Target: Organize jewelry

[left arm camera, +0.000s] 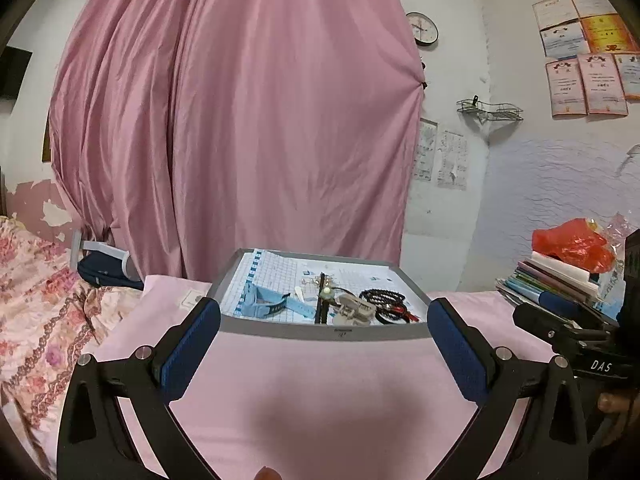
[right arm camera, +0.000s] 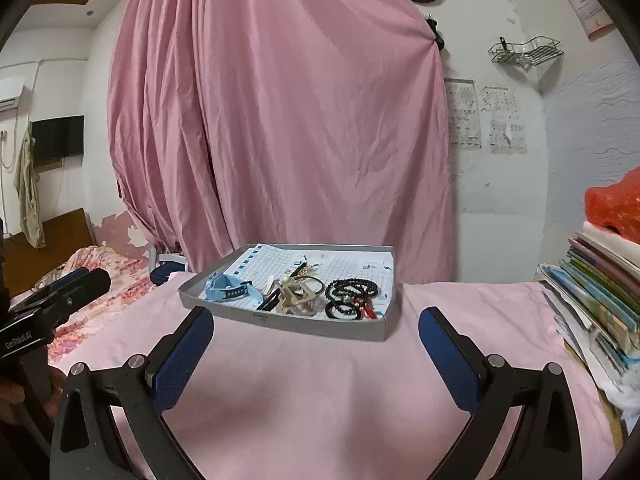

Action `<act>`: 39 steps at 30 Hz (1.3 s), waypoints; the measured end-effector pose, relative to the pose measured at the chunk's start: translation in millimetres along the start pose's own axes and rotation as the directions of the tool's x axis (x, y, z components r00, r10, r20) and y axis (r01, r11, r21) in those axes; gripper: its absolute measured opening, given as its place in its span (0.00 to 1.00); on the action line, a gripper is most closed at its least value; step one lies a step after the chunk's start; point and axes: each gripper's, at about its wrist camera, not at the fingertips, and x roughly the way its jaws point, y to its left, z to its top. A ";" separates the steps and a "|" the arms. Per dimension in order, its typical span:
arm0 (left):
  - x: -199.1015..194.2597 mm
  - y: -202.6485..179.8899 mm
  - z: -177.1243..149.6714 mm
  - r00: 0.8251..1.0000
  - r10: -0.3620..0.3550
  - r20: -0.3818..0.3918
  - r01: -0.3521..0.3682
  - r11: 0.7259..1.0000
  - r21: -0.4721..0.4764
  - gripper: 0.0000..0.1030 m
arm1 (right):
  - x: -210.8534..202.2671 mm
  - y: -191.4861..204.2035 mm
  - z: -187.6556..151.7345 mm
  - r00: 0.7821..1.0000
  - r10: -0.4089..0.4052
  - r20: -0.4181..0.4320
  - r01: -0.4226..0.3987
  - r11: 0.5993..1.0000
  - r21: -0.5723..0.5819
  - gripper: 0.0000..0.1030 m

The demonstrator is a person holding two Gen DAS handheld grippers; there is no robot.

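Grippers first: our left gripper [left arm camera: 323,322] and right gripper [right arm camera: 316,330] hover spread and empty. At twelve o'clock sits the tray [right arm camera: 288,322], jewelry heaped inside. We judge the black bead bracelets [right arm camera: 352,290] could snag the hair claw [right arm camera: 298,300], dragging it out.

A pink cloth [right arm camera: 320,380] covers the desk [right arm camera: 614,428], whose wooden edge shows at the right. On the cloth, towards the far side, sits a shallow grey tray [right arm camera: 320,326] lined with gridded paper. A leaning stack of books and papers [right arm camera: 596,292] rests on the desk's right end, well apart from the tray.
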 end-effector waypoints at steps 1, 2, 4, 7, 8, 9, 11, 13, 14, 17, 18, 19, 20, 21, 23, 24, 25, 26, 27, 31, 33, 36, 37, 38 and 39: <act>-4.5 -0.3 -4.9 1.000 0.003 -0.002 -0.003 1.000 0.004 0.98 | -4.3 2.4 -4.5 1.000 -0.003 0.003 0.003 1.000 0.002 1.00; -7.1 -1.5 -8.2 1.000 0.007 -0.003 -0.007 1.000 0.007 0.98 | -7.0 4.3 -7.7 1.000 -0.004 0.004 0.004 1.000 0.003 1.00; -13.5 -2.6 -15.4 1.000 0.014 -0.003 -0.014 1.000 0.013 0.98 | -11.9 7.7 -14.6 1.000 -0.005 0.007 0.005 1.000 0.004 1.00; -23.1 -2.7 -26.8 1.000 0.031 0.001 -0.031 0.999 0.011 0.98 | -20.2 12.0 -25.3 1.000 -0.017 0.020 0.017 1.000 0.009 1.00; -26.5 -1.7 -31.4 0.999 0.035 0.004 -0.035 0.999 0.010 0.98 | -22.4 13.1 -28.6 0.999 -0.021 0.024 0.021 1.000 0.014 1.00; -29.0 -1.3 -35.9 0.999 0.046 0.007 -0.046 0.999 0.010 0.98 | -23.6 13.9 -31.5 0.999 -0.025 0.027 0.025 1.000 0.018 1.00; -33.8 1.8 -44.2 0.998 0.066 0.008 -0.066 0.998 0.007 0.98 | -26.8 16.1 -39.3 0.999 -0.036 0.033 0.035 0.999 0.019 1.00; -37.8 5.2 -53.7 0.996 0.087 0.012 -0.087 0.996 0.002 0.98 | -27.9 19.4 -46.8 0.998 -0.055 0.039 0.054 0.998 0.009 1.00; -38.5 7.2 -57.1 0.996 0.094 0.009 -0.094 0.996 -0.001 0.98 | -27.7 20.4 -49.8 0.997 -0.062 0.040 0.061 0.998 0.007 1.00; -39.2 14.6 -67.5 0.994 0.111 -0.009 -0.111 0.994 -0.017 0.98 | -23.7 21.6 -59.1 0.996 -0.076 0.038 0.076 0.997 0.008 1.00; -39.1 16.7 -70.2 0.993 0.118 -0.018 -0.119 0.993 -0.025 0.98 | -22.4 21.4 -60.6 0.996 -0.076 0.035 0.076 0.997 0.009 1.00; -38.5 18.8 -72.1 0.992 0.124 -0.024 -0.124 0.992 -0.028 0.98 | -20.1 20.5 -63.3 0.997 -0.076 0.030 0.075 0.997 0.014 1.00; -38.3 20.2 -73.8 0.991 0.130 -0.029 -0.130 0.991 -0.030 0.98 | -18.7 20.1 -64.5 0.997 -0.076 0.027 0.075 0.997 0.015 1.00; -38.0 21.6 -75.5 0.990 0.136 -0.034 -0.137 0.990 -0.031 0.98 | -17.4 19.4 -65.6 0.997 -0.076 0.024 0.076 0.997 0.017 1.00; -37.6 23.5 -78.5 0.989 0.145 -0.040 -0.146 0.989 -0.030 0.98 | -14.6 19.0 -67.9 0.997 -0.079 0.016 0.079 0.997 0.018 1.00; -37.1 23.9 -79.3 0.988 0.150 -0.043 -0.152 0.988 -0.028 0.98 | -13.1 18.5 -68.9 0.997 -0.081 0.012 0.081 0.997 0.018 1.00; -36.6 25.1 -80.9 0.987 0.155 -0.045 -0.156 0.987 -0.027 0.98 | -11.4 18.3 -69.8 0.997 -0.081 0.006 0.081 0.997 0.020 1.00; -36.1 25.4 -81.3 0.987 0.157 -0.047 -0.158 0.987 -0.026 0.98 | -10.6 17.5 -71.1 0.997 -0.080 0.003 0.080 0.997 0.020 1.00; -35.5 25.7 -81.9 0.986 0.158 -0.049 -0.159 0.987 -0.025 0.98 | -8.9 17.6 -71.9 0.997 -0.080 -0.001 0.080 0.997 0.019 1.00; -32.8 28.0 -82.8 0.985 0.161 -0.056 -0.162 0.987 -0.020 0.98 | -6.5 18.2 -73.6 0.997 -0.079 -0.010 0.080 0.997 0.016 1.00; -32.4 27.4 -83.5 0.985 0.162 -0.057 -0.163 0.987 -0.016 0.98 | -5.6 18.2 -73.0 0.997 -0.079 -0.014 0.079 0.997 0.016 1.00; -31.6 28.6 -84.3 0.985 0.164 -0.062 -0.165 0.986 -0.011 0.98 | -5.0 17.7 -73.1 0.997 -0.077 -0.019 0.077 0.997 0.015 1.00; -31.4 28.6 -84.4 0.984 0.165 -0.062 -0.166 0.986 -0.009 0.98 | -4.7 17.4 -73.1 0.997 -0.076 -0.020 0.077 0.997 0.015 1.00; -31.5 28.4 -84.4 0.984 0.166 -0.062 -0.167 0.986 -0.009 0.98 | -4.9 17.1 -73.1 0.997 -0.076 -0.021 0.076 0.997 0.016 1.00; -31.0 28.9 -84.4 0.984 0.166 -0.062 -0.167 0.986 -0.009 0.98 | -5.0 16.8 -73.1 0.997 -0.075 -0.021 0.076 0.997 0.016 1.00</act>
